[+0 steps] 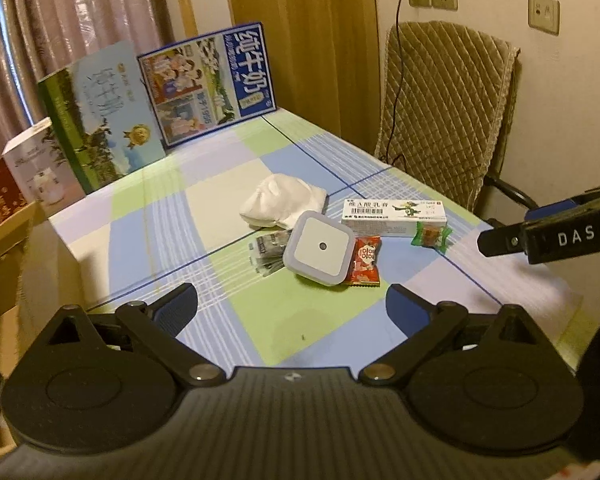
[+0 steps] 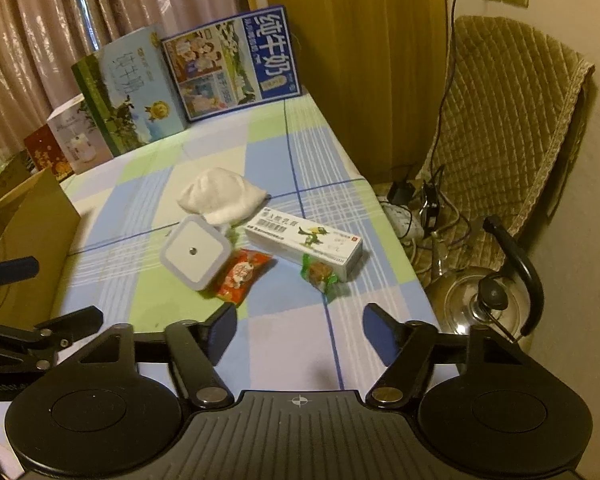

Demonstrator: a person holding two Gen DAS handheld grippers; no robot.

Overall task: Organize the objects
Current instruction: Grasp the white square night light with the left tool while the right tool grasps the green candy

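Left wrist view shows the sorting barely begun, by my reading: every small item lies loose in one cluster on the checked tablecloth (image 1: 228, 300), and none sits in the cardboard box (image 1: 4, 248) at the table's 9 o'clock edge. The left gripper (image 1: 292, 308) hangs low over the cloth with its jaws spread wide and nothing between them. At 12 o'clock from it sits the square white night light (image 1: 320, 250), its near corner overlapping the red snack packet (image 1: 366, 266). A dark sachet (image 1: 270, 250) peeps out at the light's 9 o'clock side, and a crumpled white cloth (image 1: 284, 204) lies just behind. The long medicine box (image 1: 394, 214) lies at 1 o'clock, with a green-wrapped candy (image 1: 432, 236) touching its near edge.

Right wrist view has the right gripper (image 2: 300, 338) equally wide open and empty, short of the cluster, the candy (image 2: 320, 274) nearest at 12 o'clock. The box interior is hidden from both cameras, so something may already be inside. Still to do, it seems: all six pieces want picking up and placing, most likely in that box.
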